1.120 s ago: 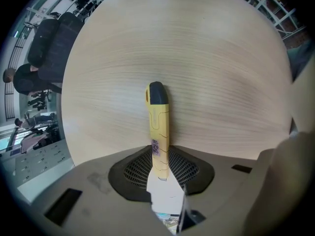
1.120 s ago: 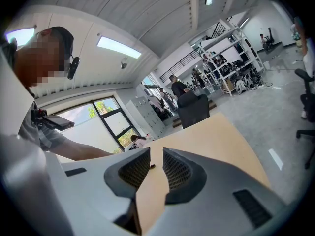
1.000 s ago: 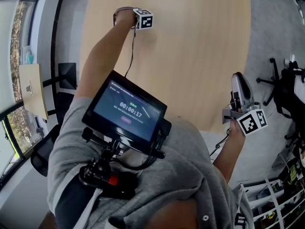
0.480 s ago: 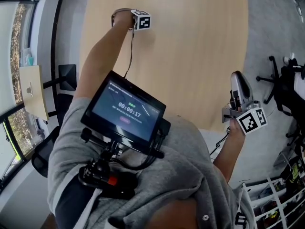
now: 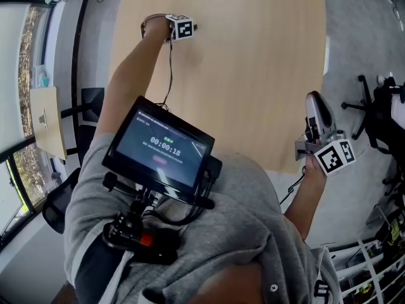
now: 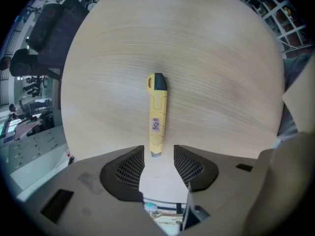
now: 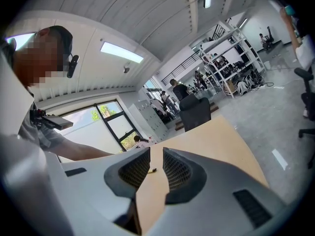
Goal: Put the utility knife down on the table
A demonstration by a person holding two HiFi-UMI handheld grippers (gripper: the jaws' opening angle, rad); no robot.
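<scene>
Yellow utility knife [image 6: 157, 114] is down on the table [image 6: 221, 82], near end between the just-opened, spread jaws of our left gripper [image 6: 159, 151]. We back straight off, no nudging. Right gripper [image 7: 156, 155]: parted, empty.

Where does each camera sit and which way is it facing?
Head view: on the person's head, looking steeply down at the light wooden table; torso, arms and a chest-mounted screen show.
Left gripper view: on the left gripper, looking down at the yellow utility knife on the table; jaws just opened, knife's end between them, unpressed.
Right gripper view: on the right gripper, looking nearly level across the table; open empty jaws show.
Both gripper views share the table.
</scene>
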